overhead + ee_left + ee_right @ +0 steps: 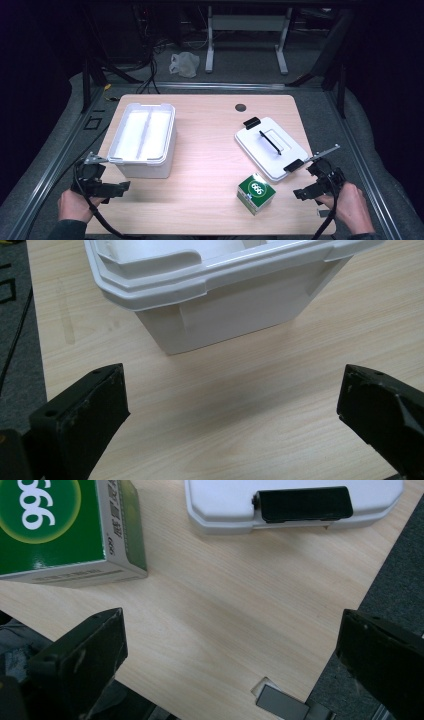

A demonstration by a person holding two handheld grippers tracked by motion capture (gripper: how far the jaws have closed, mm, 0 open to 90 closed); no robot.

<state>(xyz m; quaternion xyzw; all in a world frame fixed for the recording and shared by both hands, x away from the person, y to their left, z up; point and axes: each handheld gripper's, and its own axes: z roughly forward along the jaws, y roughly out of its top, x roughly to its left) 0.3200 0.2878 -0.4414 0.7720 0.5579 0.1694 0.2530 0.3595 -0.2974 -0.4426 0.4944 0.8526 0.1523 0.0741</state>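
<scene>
A pale wood-grain desk [210, 150] is carrying three things. At its left a white plastic storage bin [145, 140] is standing open, smooth-walled, rectangular, with a stepped rim and rounded corners; in the left gripper view its near corner [200, 305] is sitting just ahead of the fingers. At the right the bin's flat white lid [270, 147] is lying top-up, with a black bar handle across its middle and a black latch at each end; one latch [302, 503] is showing in the right gripper view. Near the desk's front edge, just beside the lid, a green-and-white cardboard box [256, 193] marked "999" is resting, glossy and square-edged.

The left gripper [122, 187] is hovering near the front-left corner of the desk, its matte black, scuffed fingers [90, 410] spreading wide and touching nothing. The right gripper [298, 193] is hanging near the front-right edge, between the box and the desk's side, its fingers [85, 655] likewise standing wide apart and gripping nothing.
</scene>
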